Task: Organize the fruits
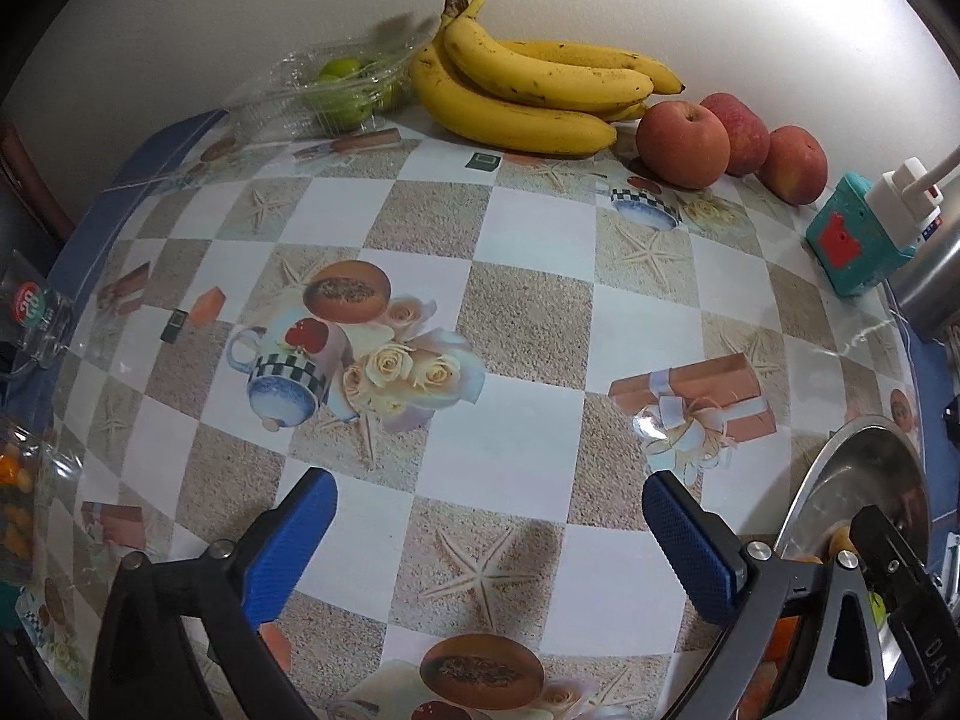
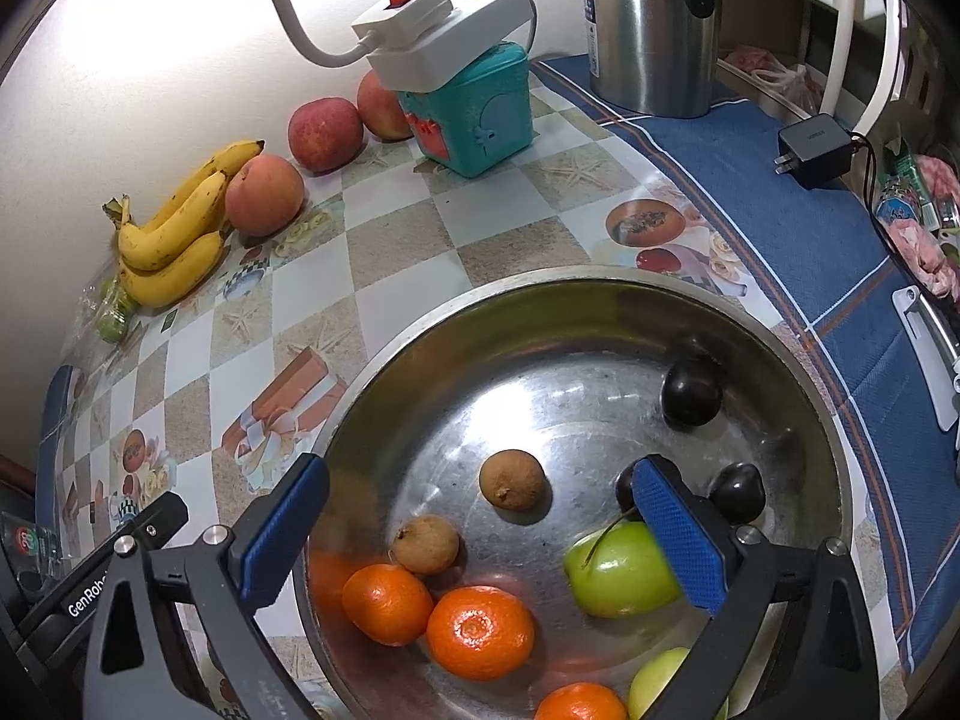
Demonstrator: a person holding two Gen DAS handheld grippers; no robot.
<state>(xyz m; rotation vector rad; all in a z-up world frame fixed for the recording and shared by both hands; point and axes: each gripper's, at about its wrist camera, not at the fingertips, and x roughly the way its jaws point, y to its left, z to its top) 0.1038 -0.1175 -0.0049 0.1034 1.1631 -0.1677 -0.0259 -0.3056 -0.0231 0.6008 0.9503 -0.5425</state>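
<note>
Left wrist view: left gripper (image 1: 489,531) over bare tablecloth (image 1: 528,324), fingers wide apart, nothing between them.
Far edge by wall: bananas (image 1: 528,90), three apples (image 1: 684,144) just right of them, limes (image 1: 339,87) in clear box (image 1: 300,90) to their left.
Right corner: rim of bowl (image 1: 840,480), right gripper beside it.

Right wrist view: right gripper (image 2: 480,540) above bowl (image 2: 540,300), fingers spread wide, gripping nothing.
Bowl contents: oranges (image 2: 480,630), green apples (image 2: 624,570), two longans (image 2: 513,480), dark plums (image 2: 690,390).
Outside bowl: bananas, apples and limes, well apart from bowl.

Risk, bowl: round fruit rolls on slick steel; nudge from right finger (image 2: 678,540), close to green apple, could scatter it.
Risk, bananas: wide, curved bunch may slip or twist in grip.
Risk, apples: neighbours touching; grab at one could roll others toward teal box (image 2: 474,120).
</note>
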